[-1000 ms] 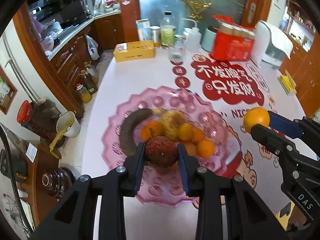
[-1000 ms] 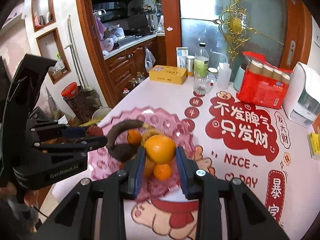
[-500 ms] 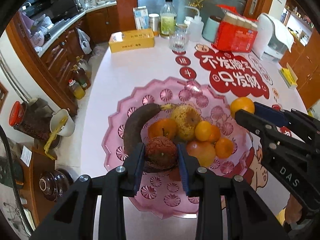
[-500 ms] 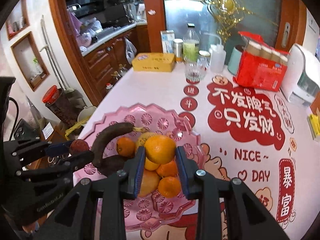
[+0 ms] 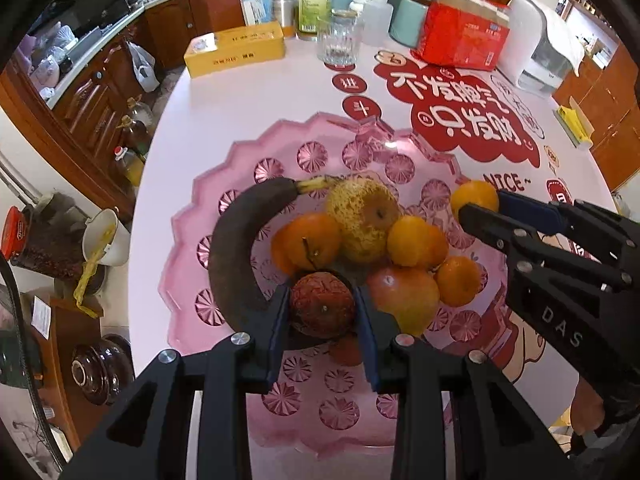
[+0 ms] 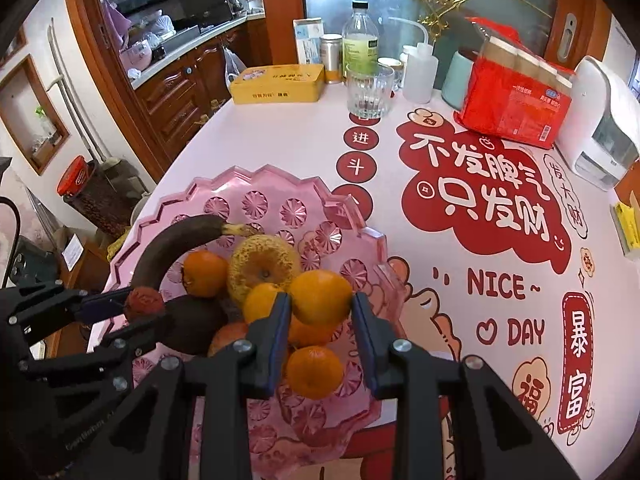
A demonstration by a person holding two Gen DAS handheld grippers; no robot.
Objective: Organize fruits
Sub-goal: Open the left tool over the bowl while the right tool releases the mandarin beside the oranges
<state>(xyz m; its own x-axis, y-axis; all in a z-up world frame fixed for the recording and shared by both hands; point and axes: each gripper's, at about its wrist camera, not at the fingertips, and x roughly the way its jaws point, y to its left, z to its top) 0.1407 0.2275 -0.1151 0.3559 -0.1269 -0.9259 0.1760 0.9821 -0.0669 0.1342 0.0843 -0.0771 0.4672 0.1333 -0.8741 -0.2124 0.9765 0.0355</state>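
Observation:
A pink scalloped fruit plate holds a blackened banana, a rough yellow pear, several oranges and a red apple. My left gripper is shut on a wrinkled dark red fruit just above the near side of the pile. My right gripper is shut on an orange held over the plate's right side.
At the back of the pink table stand a yellow box, a drinking glass, bottles, a red package and a white appliance. The table's left edge drops to a floor crowded with jars and a bowl.
Both grippers have moved forward and down over the plate with their fruits still held. The fruit pile looks larger and closer in both views.

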